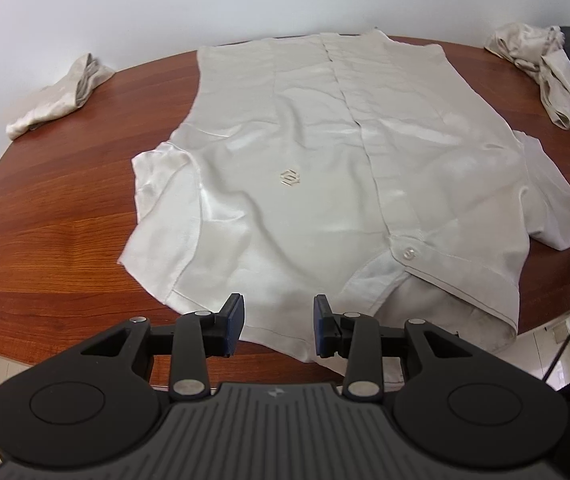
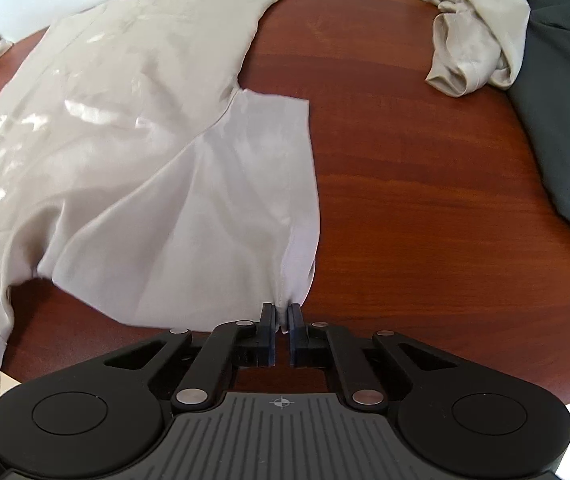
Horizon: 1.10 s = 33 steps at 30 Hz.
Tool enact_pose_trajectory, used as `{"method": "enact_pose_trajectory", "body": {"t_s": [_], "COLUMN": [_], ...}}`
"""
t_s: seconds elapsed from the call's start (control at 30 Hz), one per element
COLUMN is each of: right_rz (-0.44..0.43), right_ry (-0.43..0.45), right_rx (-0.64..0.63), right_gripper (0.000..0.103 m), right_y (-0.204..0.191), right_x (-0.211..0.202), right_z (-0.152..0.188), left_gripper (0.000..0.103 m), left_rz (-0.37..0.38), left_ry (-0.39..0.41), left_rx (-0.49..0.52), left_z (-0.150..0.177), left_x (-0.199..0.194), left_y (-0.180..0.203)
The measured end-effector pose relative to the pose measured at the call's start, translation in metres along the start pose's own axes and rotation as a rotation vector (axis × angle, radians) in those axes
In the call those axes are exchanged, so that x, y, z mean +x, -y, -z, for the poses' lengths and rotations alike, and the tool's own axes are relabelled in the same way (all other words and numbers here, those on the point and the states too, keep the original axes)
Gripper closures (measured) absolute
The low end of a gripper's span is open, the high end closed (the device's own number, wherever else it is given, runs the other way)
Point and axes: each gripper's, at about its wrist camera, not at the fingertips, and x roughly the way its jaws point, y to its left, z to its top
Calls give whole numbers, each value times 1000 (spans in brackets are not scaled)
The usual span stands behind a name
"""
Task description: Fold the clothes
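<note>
A cream short-sleeved shirt (image 1: 325, 168) is spread flat, front side up, on a reddish-brown wooden table (image 1: 57, 216), its buttoned placket running down the middle and a small embroidered emblem (image 1: 290, 178) seen on the chest. In the left wrist view the collar end lies nearest the camera, at the table's near edge, and the hem lies at the far side. The left gripper (image 1: 279, 322) is held just above the shoulder area near the collar; its fingers are set apart, with shirt cloth seen below the gap but not pressed by the pads. In the right wrist view the right gripper (image 2: 283, 318) is seen at the near corner of one short sleeve (image 2: 245, 200), which lies spread on the table; its fingers are drawn together and clamped on a pinch of the sleeve hem. A crumpled cream garment (image 2: 473, 36) is seen at the far right of the table, lying against a dark grey garment (image 2: 557, 92). Another bunched cream cloth (image 1: 61, 92) is seen at the far left of the table, well apart from the shirt.
</note>
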Motion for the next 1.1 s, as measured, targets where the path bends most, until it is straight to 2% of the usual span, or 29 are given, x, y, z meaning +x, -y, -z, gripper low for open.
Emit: {"method": "enact_pose_trajectory", "body": {"t_s": [0.33,0.53,0.63,0.7,0.73,0.9,1.1], "right_rz": [91,147,101,106,108,36,-76], "right_ry": [80,65,43,55,62,91,125], "right_rx": [15,-5,40,37,35,39,32], "right_gripper": [95,94,87,66,64,62,60], "right_y": [28,25,28,24,22,6,-34], "right_x": [-15,-7,-7,-12,-15,-34,-59], "right_z": [-31,-37,-36,-33,-31,-30,-26], "left_gripper": [60,60,59,59,59,58,58], "left_rz": [-31,-55,-72,-85,-90,-114,-116], "left_ry": [-6,-8,-12,-16,-15,-10,-7], "left_rx": [-47,-72,-84,-94,-100,-110,-110], "left_z": [2,7,10,12,12,12,3], "left_x": [-2,-6,-8,-8,-8,-6,5], "left_y": [-10,-18,-24,-29,-32,-48,-81]}}
